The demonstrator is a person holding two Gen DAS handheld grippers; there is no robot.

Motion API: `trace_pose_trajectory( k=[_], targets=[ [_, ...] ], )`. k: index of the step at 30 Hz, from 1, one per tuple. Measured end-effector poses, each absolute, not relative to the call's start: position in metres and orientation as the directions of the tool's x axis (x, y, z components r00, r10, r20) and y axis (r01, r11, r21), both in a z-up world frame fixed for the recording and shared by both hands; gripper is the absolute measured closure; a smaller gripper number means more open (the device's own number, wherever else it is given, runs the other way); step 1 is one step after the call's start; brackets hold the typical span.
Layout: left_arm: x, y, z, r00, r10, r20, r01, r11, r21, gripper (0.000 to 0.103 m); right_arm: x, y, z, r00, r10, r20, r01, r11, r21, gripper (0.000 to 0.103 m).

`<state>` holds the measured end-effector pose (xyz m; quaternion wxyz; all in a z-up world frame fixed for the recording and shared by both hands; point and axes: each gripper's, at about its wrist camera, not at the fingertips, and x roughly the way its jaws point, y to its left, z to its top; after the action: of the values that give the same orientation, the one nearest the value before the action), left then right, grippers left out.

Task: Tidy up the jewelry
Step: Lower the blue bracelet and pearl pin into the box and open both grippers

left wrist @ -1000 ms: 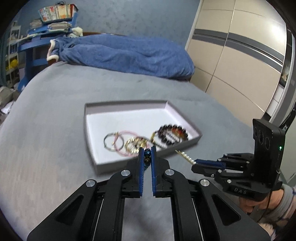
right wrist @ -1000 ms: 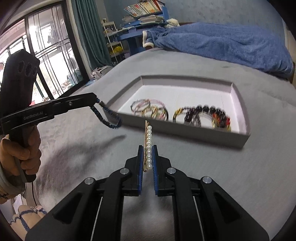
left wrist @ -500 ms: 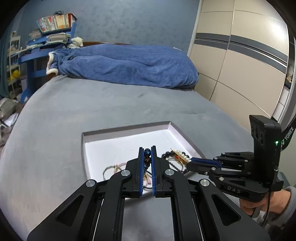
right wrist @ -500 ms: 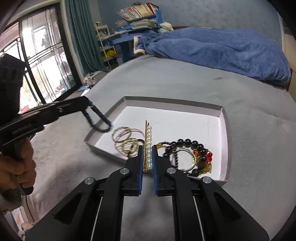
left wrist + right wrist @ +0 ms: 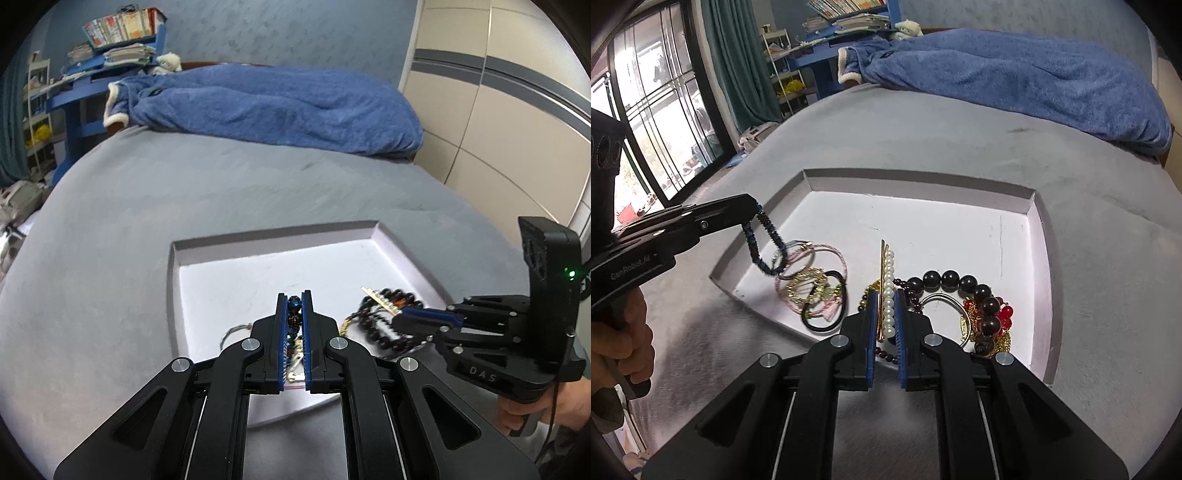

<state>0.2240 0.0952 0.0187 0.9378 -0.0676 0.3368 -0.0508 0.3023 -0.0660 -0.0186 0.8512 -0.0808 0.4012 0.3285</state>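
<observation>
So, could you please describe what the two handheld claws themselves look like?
Both the left claw and right claw are matte black linkages with silver pivot screws and ribbed blue finger pads. White lettering marks their sides; the right one carries a green indicator light and a black cable.

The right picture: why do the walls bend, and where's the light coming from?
Right wrist view: the fisheye lens bows the window bars and tray rim; daylight enters from that window, overexposed. Left wrist view: same bowing, and the dark beads beside the right tongs are smeared.
</observation>
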Motion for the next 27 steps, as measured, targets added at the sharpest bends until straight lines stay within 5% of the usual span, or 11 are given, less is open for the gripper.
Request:
trace_pose_trajectory(
  k=[13,17,20,24,27],
  targets=[
    [0.23,0.085,-0.009,0.733,-0.074,-0.677,0.038,0.997,-0.068,0.094,0.305,-0.061,-0.032,0.479,0.46,-0.748,-0.611,0.786,0.092,0.089],
    [0.225,0.086,-0.007,0.747,-0.053,-0.663,0.021,0.998,-0.056,0.064,0.302,-0.066,-0.027,0.489,0.471,-0.734,-0.61,0.786,0.098,0.082],
    [0.221,0.085,-0.005,0.748,-0.055,-0.662,0.022,0.998,-0.058,0.062,0.298,-0.07,-0.022,0.499,0.487,-0.717,-0.611,0.785,0.108,0.074],
    [0.211,0.083,0.0,0.767,-0.053,-0.639,0.032,0.998,-0.045,0.039,0.288,-0.078,-0.015,0.519,0.507,-0.688,-0.612,0.782,0.114,0.059],
    [0.203,0.083,0.005,0.778,-0.056,-0.625,0.032,0.998,-0.05,0.036,0.281,-0.085,-0.013,0.532,0.516,-0.672,-0.614,0.781,0.114,0.052]
  ],
)
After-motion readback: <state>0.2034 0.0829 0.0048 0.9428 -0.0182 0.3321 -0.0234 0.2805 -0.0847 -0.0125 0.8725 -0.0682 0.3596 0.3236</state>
